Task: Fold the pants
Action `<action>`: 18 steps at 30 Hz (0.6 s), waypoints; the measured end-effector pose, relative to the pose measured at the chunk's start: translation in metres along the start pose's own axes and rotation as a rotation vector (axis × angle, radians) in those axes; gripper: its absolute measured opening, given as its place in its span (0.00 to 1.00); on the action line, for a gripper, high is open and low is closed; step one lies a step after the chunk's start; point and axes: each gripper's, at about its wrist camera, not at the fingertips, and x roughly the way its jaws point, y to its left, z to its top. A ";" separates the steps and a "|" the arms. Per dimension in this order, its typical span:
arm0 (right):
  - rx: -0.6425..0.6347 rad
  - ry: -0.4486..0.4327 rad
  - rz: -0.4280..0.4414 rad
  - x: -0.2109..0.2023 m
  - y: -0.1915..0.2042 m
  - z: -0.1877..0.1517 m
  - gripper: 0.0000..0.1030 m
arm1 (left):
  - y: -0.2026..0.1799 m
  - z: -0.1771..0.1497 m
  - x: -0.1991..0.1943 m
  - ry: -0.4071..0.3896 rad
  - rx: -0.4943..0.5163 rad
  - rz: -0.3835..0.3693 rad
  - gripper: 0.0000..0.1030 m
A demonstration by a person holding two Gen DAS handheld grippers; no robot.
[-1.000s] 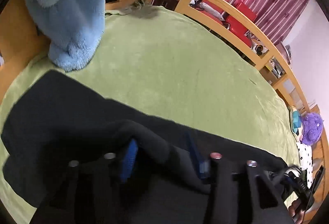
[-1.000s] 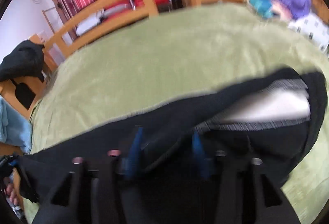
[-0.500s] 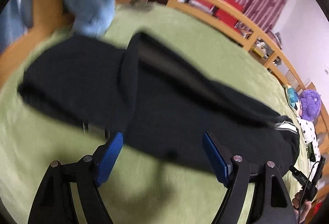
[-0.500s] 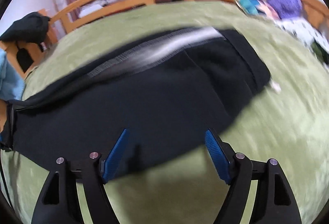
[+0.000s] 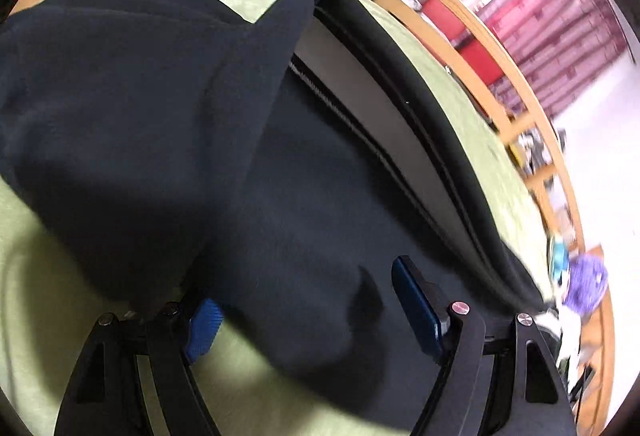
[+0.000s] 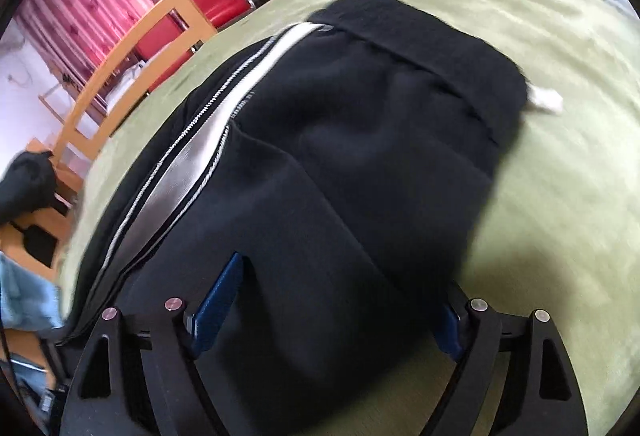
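Pants (image 6: 360, 164) lie folded lengthwise on the blanket (image 6: 560, 176). Left gripper (image 5: 308, 312) and right gripper (image 6: 332, 300) are spread, holding nothing, positioned over the near edge for regrasping.

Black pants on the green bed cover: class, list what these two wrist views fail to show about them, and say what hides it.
- Left wrist view: the near edge of the pants is covered by the left hand-held gripper; whether fabric touches its pads is unclear.
- Right wrist view: the leg ends run off the lower left edge behind the right hand-held gripper.
- Right wrist view: the small white tag is blurred, unreadable.
- Both views: the underside against the bed cover is hidden.
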 end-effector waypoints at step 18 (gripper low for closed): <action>-0.011 -0.026 0.059 -0.112 -0.033 -0.018 0.12 | 0.000 -0.067 -0.119 -0.023 0.041 0.035 0.08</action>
